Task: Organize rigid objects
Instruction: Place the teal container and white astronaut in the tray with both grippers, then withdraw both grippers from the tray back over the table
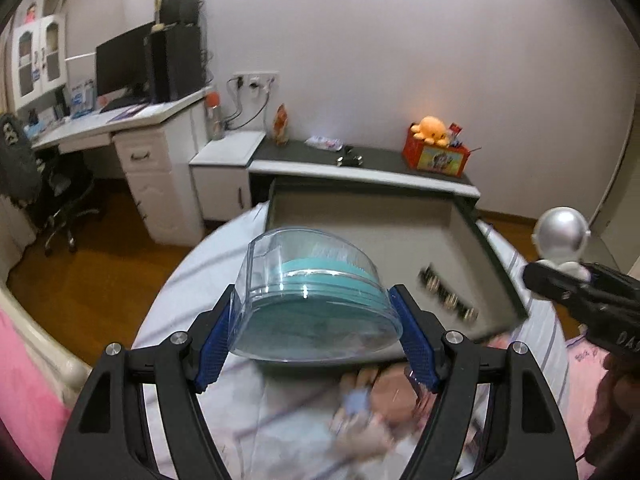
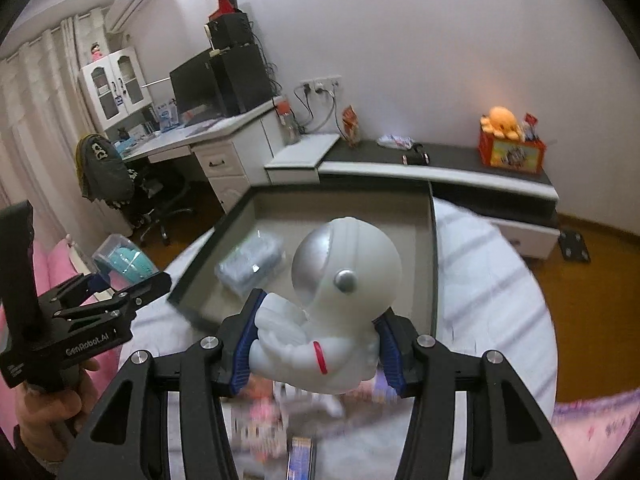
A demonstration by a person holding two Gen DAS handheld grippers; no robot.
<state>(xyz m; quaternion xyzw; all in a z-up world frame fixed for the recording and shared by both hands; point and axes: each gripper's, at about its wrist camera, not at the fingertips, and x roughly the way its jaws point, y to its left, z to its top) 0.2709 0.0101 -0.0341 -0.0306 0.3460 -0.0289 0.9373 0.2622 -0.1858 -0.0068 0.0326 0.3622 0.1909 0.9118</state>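
both grippers are matte black frames of angled links with triangular cut-outs, pinned by round silver screws. the left gripper (image 1: 316, 330) carries flat royal-blue pads (image 1: 214, 350) with a fine dotted grip texture; in the right wrist view its side reads "genrobot.ai" in white, above a tall black handle. the right gripper (image 2: 316, 346) has ribbed blue pads (image 2: 244, 354). white lettering, partly cut off, marks its body. a bare-skinned hand (image 2: 52, 412) shows at the near left.
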